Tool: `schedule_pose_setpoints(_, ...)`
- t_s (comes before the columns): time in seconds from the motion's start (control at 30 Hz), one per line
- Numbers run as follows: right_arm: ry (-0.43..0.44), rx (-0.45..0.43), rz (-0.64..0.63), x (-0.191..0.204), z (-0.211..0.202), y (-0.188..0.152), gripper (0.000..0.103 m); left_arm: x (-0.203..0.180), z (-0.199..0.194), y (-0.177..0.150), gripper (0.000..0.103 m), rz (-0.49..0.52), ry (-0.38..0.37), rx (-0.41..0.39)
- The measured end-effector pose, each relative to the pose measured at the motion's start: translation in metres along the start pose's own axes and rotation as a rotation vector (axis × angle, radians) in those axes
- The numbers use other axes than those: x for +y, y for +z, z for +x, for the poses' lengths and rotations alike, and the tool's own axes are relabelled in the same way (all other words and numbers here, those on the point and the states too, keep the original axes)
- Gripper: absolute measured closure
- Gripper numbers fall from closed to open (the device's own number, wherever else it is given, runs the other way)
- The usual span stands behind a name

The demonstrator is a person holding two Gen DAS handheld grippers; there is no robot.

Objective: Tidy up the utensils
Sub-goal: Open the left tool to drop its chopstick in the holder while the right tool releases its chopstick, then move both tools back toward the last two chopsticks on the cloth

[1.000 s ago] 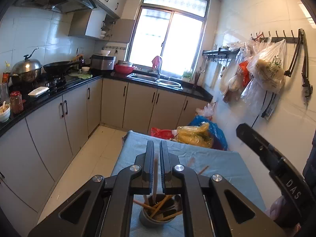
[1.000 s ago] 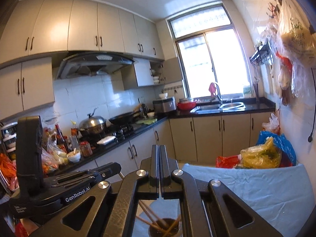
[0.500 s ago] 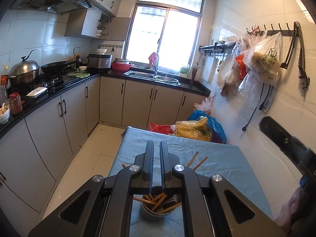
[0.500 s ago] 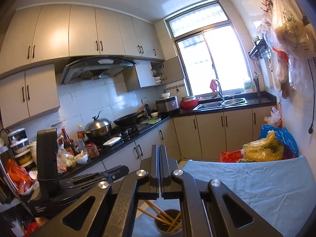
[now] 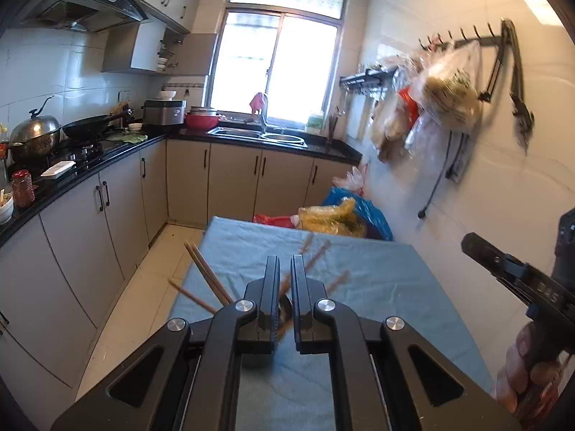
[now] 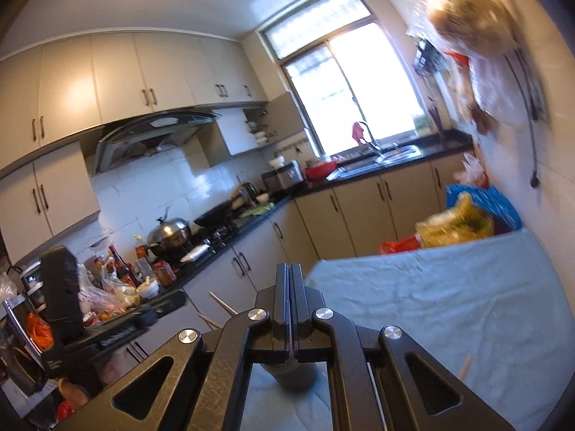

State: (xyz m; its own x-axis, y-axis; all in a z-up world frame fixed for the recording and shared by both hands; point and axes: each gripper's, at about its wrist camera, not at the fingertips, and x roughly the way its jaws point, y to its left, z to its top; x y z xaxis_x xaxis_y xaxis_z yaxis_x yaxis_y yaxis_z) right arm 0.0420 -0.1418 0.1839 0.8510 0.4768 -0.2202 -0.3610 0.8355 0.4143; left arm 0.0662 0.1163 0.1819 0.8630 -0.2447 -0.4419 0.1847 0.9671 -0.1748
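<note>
Left wrist: left tool (image 5: 284, 269) narrow; chopsticks (image 5: 208, 276) apparently in cup (image 6: 293, 377); right tool (image 6: 290, 280) closed.

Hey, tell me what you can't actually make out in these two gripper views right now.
- Utensil cup: right wrist view, mostly hidden behind the right hand-held gripper; contents unseen.
- Chopsticks: left wrist view, lower ends hidden by the left hand-held gripper; those over the blue cloth are motion-blurred, so no count.
- Hanging bags: right wrist view, blurred.
</note>
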Motion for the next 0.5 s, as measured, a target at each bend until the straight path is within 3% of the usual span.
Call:
schedule_pose_setpoints(0.2, -0.061, 0.054, 0.088, -0.049, -0.020, -0.035, 0.101, -0.028, 0.001, -0.049, 0.097, 0.043, -0.038, 0.057)
schedule_pose_setpoints(0.33, -0.106, 0.108, 0.134, -0.077, -0.025, -0.062, 0.101, -0.050, 0.018, -0.092, 0.097, 0.068, -0.076, 0.153)
schedule_pose_setpoints(0.5, -0.140, 0.174, 0.233, -0.111, -0.029, -0.090, 0.101, -0.074, 0.042, -0.123, 0.097, 0.111, -0.059, 0.240)
